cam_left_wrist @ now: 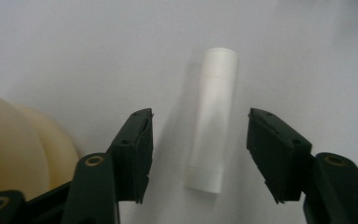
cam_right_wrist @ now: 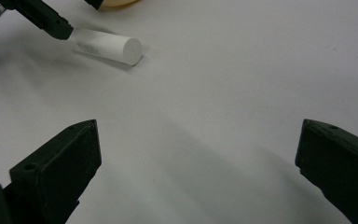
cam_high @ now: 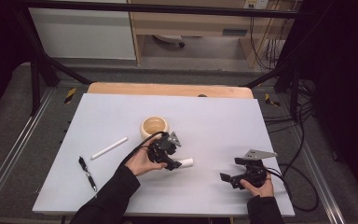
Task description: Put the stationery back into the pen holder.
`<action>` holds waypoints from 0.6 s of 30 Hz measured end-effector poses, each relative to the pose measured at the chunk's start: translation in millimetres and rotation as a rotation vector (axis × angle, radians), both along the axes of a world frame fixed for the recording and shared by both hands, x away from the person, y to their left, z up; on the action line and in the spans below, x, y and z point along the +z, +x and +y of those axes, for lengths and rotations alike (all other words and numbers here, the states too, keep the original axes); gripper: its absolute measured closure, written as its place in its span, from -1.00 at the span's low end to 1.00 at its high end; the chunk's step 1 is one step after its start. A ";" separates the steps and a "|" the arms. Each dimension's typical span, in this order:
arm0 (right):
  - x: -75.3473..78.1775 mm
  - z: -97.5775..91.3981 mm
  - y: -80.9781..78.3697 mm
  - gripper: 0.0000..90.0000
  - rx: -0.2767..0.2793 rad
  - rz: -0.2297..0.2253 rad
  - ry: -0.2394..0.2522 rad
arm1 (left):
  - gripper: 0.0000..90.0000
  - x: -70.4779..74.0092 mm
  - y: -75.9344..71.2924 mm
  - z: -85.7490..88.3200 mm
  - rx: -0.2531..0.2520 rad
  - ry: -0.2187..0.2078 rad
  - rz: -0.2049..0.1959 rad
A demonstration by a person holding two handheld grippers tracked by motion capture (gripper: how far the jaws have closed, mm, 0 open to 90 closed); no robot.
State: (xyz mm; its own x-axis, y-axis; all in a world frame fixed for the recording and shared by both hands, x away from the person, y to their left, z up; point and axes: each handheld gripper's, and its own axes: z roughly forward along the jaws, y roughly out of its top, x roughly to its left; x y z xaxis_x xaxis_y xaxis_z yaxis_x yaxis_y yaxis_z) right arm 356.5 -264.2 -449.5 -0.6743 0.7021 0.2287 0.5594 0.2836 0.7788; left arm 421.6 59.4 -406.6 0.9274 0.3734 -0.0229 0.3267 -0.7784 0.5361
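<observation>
A short white tube (cam_high: 185, 162) lies flat on the white table sheet (cam_high: 214, 121), just below a pale wooden bowl (cam_high: 154, 126). My left gripper (cam_high: 175, 164) is down at the tube's left end. In the left gripper view the tube (cam_left_wrist: 213, 116) lies lengthwise between the jaws of my left gripper (cam_left_wrist: 200, 154), which stand open with a gap on each side. The bowl (cam_left_wrist: 14, 144) sits at that view's left edge. My right gripper (cam_high: 228, 179) rests open near the table's front right, with bare sheet between the jaws of my right gripper (cam_right_wrist: 198, 168). The tube (cam_right_wrist: 112, 46) lies farther off.
A long white stick (cam_high: 109, 148) and a black pen (cam_high: 87, 173) lie on the left part of the sheet. A wooden strip (cam_high: 168, 88) borders the table's far edge. Cables trail on the floor at the right.
</observation>
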 end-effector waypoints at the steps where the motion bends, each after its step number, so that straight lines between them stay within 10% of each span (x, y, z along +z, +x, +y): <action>1: 0.0 0.0 0.0 -0.98 -0.001 0.000 0.000 | -0.11 0.4 0.5 -1.1 -0.006 0.010 -0.006; 10: 0.2 -0.1 0.0 -0.98 0.001 0.000 0.001 | -0.19 -3.7 2.4 -14.4 -0.025 0.067 0.025; 18: -0.1 0.1 0.3 -0.98 0.002 0.002 0.000 | 0.25 -9.1 3.3 -19.2 -0.057 0.094 0.041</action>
